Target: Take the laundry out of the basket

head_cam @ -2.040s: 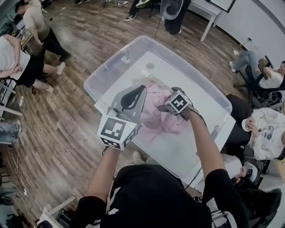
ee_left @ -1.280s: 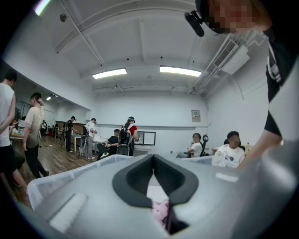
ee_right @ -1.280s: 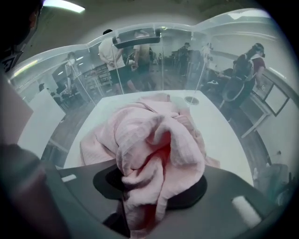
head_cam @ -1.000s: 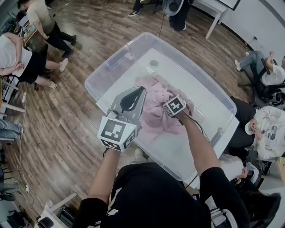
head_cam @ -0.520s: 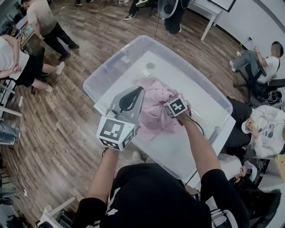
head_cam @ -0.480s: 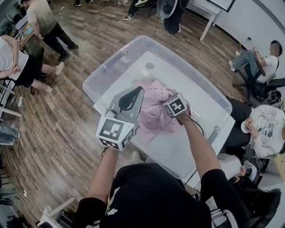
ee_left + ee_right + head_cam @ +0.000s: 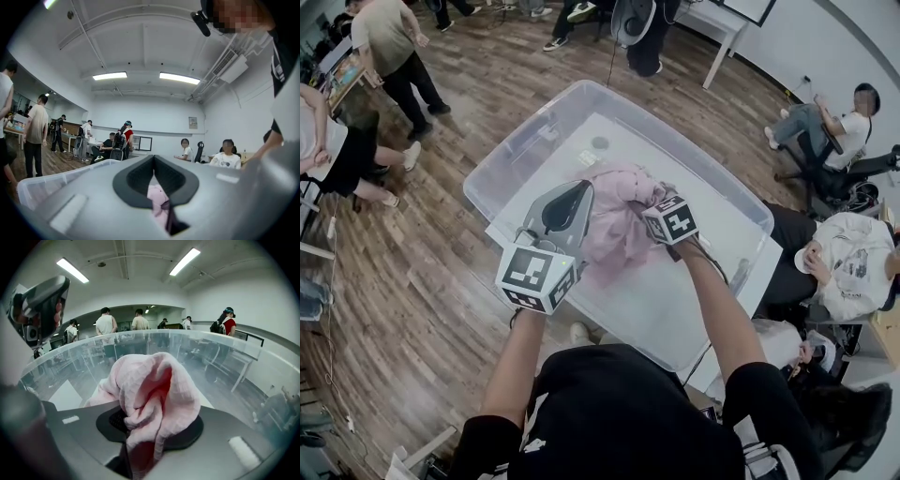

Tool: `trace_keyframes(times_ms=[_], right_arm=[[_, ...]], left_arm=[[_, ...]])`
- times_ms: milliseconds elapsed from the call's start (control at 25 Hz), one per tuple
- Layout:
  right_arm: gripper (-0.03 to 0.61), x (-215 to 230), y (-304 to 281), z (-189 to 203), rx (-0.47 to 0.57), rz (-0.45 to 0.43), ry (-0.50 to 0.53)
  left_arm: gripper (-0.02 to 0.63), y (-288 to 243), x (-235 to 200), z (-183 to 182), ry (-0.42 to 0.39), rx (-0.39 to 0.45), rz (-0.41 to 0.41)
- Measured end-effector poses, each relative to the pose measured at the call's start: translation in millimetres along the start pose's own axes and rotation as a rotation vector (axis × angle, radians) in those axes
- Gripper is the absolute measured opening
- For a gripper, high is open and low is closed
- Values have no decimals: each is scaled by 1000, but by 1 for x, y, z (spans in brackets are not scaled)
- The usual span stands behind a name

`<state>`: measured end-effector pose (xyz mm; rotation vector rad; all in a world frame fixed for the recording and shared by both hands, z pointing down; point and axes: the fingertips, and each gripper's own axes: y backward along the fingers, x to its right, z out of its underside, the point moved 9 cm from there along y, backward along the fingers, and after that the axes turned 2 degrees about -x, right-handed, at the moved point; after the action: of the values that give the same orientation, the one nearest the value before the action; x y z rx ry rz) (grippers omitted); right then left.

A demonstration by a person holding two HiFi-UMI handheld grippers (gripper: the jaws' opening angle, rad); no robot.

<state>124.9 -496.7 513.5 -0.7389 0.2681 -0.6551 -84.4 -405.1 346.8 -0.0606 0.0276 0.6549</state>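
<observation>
**Head view.** A clear plastic basket [image 7: 524,132] stands on a white table above a wood floor [image 7: 412,272]. The pink laundry [image 7: 619,220] is bunched near the middle of the basket, with its upper folds raised above the basket's white bottom. The right tool [image 7: 656,208] points down into the right side of the bunch, and its jaws are buried in the cloth. The left tool [image 7: 581,187] is held level just beside the left edge of the laundry, with its 2 jaws meeting at the tips. Several people sit or stand around the room.

**Left gripper view.** The left tool [image 7: 153,158] has its jaws closed together at the tips, and nothing is pinched between the pads. Part of the pink laundry [image 7: 157,197] shows through the opening behind the tips. The basket rim [image 7: 47,180] runs across the lower left.

**Right gripper view.** The right tool [image 7: 152,430] is clamped on the pink laundry [image 7: 154,385], and a thick fold rises from between the 2 jaws and drapes over the pads. The clear basket wall [image 7: 225,352] curves behind the cloth. The left tool [image 7: 40,305] appears at the upper left, apart from the laundry in this view.
</observation>
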Motion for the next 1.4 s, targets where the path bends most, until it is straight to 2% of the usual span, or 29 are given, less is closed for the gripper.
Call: trace_keyframes(times_ms=[360, 840, 1120, 1400], right_arm=[[158, -9, 67, -34, 254, 20, -66], [160, -46, 144, -63, 543, 31, -94], [160, -64, 176, -69, 645, 80, -105], [160, -81, 195, -69, 704, 125, -106]], left_arm=[[8, 0, 3, -5, 2, 10, 19], [8, 3, 4, -8, 7, 30, 25], [8, 7, 8, -13, 6, 57, 48], [8, 11, 14, -16, 3, 78, 75]])
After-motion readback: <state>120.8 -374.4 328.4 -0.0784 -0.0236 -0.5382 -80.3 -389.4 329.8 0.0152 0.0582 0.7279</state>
